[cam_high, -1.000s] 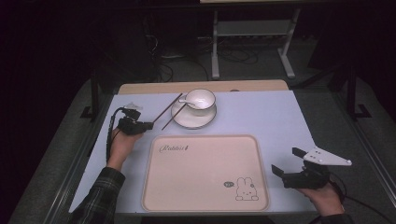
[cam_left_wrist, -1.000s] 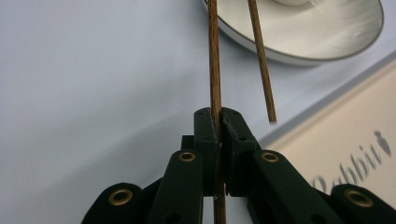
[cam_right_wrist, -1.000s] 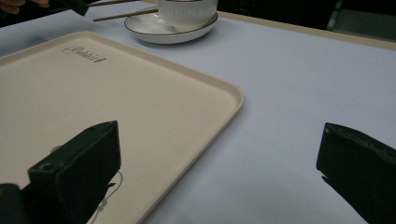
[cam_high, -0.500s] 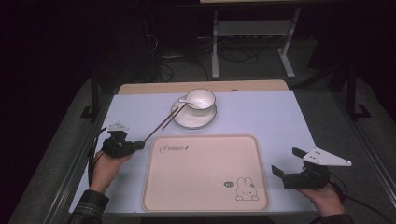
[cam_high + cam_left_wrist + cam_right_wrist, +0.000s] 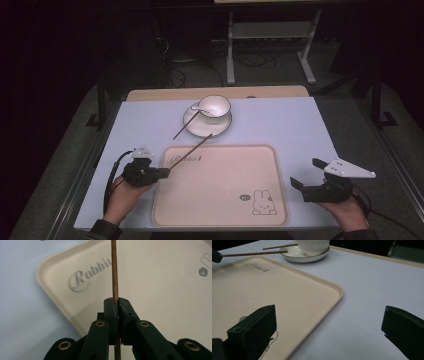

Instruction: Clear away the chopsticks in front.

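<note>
My left gripper (image 5: 163, 171) is at the near left, shut on one end of a brown wooden chopstick (image 5: 192, 150). The stick slants up over the far-left corner of the beige rabbit tray (image 5: 220, 200) toward the plate. In the left gripper view the chopstick (image 5: 114, 270) runs straight up from the closed jaws of my left gripper (image 5: 117, 302), above the tray (image 5: 162, 277). A second chopstick (image 5: 185, 127) leans on the white plate (image 5: 200, 129). My right gripper (image 5: 306, 173) stays open at the tray's near right, holding nothing. The right gripper view shows my right gripper (image 5: 329, 322) over the table beside the tray (image 5: 287, 290).
A white bowl (image 5: 216, 106) with a white spoon (image 5: 198, 108) stands on the plate at the far middle of the pale blue table (image 5: 280, 125). The right gripper view has the plate (image 5: 307, 257), the bowl (image 5: 313, 244) and both chopsticks at its top.
My left gripper has pulled back from beside the plate toward the near left, carrying one chopstick with it over the tray's corner. The right gripper has not moved.
</note>
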`<action>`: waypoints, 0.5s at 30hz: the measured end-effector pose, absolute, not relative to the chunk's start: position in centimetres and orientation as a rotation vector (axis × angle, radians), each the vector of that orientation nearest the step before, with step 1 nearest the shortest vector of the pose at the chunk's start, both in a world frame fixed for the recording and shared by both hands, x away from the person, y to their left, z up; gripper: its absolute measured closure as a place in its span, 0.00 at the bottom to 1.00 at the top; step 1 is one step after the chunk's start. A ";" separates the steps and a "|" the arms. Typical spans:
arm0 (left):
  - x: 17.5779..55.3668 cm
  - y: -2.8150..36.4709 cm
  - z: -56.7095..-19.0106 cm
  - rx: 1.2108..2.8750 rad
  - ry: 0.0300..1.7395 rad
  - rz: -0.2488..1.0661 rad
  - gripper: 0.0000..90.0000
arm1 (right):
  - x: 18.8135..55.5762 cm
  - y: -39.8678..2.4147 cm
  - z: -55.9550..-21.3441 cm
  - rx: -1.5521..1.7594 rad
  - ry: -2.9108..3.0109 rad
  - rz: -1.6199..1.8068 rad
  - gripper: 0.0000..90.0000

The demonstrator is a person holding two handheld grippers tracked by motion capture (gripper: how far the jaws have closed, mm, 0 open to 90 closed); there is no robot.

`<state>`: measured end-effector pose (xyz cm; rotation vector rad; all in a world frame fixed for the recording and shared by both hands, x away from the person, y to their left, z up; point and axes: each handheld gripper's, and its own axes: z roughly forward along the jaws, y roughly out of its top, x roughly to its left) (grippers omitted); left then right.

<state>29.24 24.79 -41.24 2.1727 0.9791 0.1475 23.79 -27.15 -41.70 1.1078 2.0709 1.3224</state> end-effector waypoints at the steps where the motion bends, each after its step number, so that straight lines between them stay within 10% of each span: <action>1: 29.0 24.2 -41.5 2.194 0.961 0.135 0.94 | 23.8 -27.2 -41.7 1.108 2.071 1.321 0.00; 15: 29.3 23.2 -43.1 2.293 0.956 0.115 0.94 | 23.8 -27.1 -41.7 1.105 2.075 1.318 0.00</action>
